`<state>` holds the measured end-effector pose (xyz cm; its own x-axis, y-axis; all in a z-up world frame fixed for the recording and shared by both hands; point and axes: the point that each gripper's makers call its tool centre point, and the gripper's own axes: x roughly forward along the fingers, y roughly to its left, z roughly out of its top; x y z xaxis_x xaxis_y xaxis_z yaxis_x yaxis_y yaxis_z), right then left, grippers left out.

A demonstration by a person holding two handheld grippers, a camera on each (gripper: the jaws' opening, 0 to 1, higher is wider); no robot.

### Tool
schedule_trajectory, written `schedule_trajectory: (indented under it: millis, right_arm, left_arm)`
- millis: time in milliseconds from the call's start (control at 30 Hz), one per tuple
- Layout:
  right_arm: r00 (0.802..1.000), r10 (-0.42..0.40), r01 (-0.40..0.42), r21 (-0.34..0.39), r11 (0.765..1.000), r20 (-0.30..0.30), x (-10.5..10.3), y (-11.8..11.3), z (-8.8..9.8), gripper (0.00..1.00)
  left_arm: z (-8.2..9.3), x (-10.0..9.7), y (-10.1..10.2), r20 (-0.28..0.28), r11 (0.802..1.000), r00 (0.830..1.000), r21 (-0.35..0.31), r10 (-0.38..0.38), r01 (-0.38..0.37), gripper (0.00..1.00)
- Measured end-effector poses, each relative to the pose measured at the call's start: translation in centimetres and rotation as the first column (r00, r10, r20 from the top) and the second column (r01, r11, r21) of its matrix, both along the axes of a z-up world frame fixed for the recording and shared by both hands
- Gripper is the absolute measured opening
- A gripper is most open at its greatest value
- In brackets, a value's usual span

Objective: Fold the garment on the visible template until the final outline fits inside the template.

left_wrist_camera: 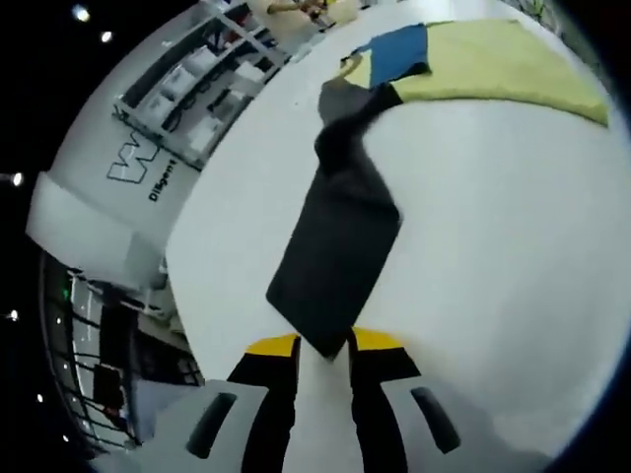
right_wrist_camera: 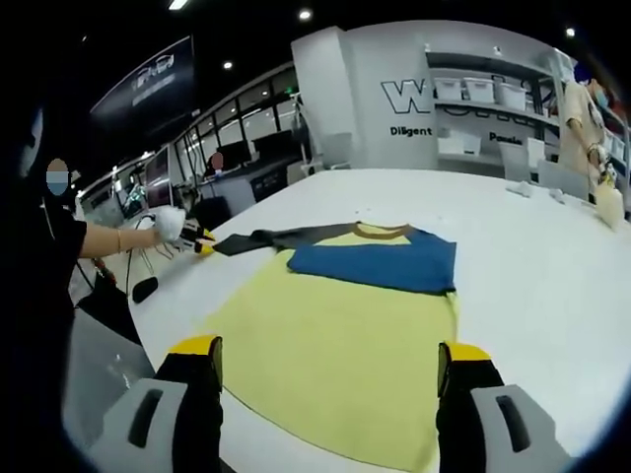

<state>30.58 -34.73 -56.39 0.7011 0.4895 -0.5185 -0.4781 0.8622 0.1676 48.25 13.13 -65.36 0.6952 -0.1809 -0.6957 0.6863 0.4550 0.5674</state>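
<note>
Pinching the end of the dark sleeve (left_wrist_camera: 340,251), the left tool (left_wrist_camera: 323,353) has its jaws nearly together on the cloth, stretching it across the white table (left_wrist_camera: 493,246).

In the right gripper view, the right tool (right_wrist_camera: 330,367) stands wide apart, holding nothing, above the yellow hem of the shirt (right_wrist_camera: 340,335). Beyond it the shirt lies flat with a blue chest panel (right_wrist_camera: 380,261), its dark sleeve running left to a gloved hand (right_wrist_camera: 170,224). Shelves (right_wrist_camera: 483,113) stand farther back.

My left gripper view sits close over the dark sleeve (left_wrist_camera: 335,251), facing along it toward the far shirt (left_wrist_camera: 493,59). My right gripper view looks across the counter (right_wrist_camera: 532,246), sharing both.
</note>
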Motion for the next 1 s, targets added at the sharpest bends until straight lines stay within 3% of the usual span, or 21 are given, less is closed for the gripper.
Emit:
schedule_trajectory:
  millis: [100,233,467,700,900,1000]
  right_arm:
    - [1.000,0.005,-0.005,-0.002,1.000,-0.008,-0.1,0.0,-0.1,0.88]
    - [1.000,0.000,0.000,-0.004,1.000,-0.003,0.1,-0.3,0.1,0.88]
    - [1.000,0.000,0.000,-0.010,1.000,-0.010,0.1,-0.5,0.1,0.87]
    - [1.000,0.012,-0.012,-0.013,1.000,-0.021,0.0,-0.3,-0.2,0.87]
    - [1.000,0.006,-0.006,-0.009,1.000,-0.020,0.1,-0.5,0.0,0.87]
    - [1.000,0.011,-0.011,-0.010,1.000,-0.024,0.1,-0.4,-0.1,0.86]
  left_arm:
    - [-0.1,0.2,0.3,-0.064,0.992,0.996,-0.107,0.057,-0.064,0.22]
    - [-0.3,0.2,0.5,-0.119,0.984,0.991,-0.160,0.062,-0.081,0.23]
    - [-0.7,-0.2,-0.3,-0.180,0.995,0.983,-0.090,-0.048,0.032,0.18]
    - [-0.8,0.3,-0.3,-0.222,0.990,0.975,-0.138,-0.012,-0.019,0.16]
    - [-1.2,-0.5,-1.0,-0.304,0.984,0.953,-0.175,-0.023,-0.032,0.05]
    - [-1.2,-0.3,-0.9,-0.316,0.982,0.949,-0.181,-0.009,-0.051,0.05]
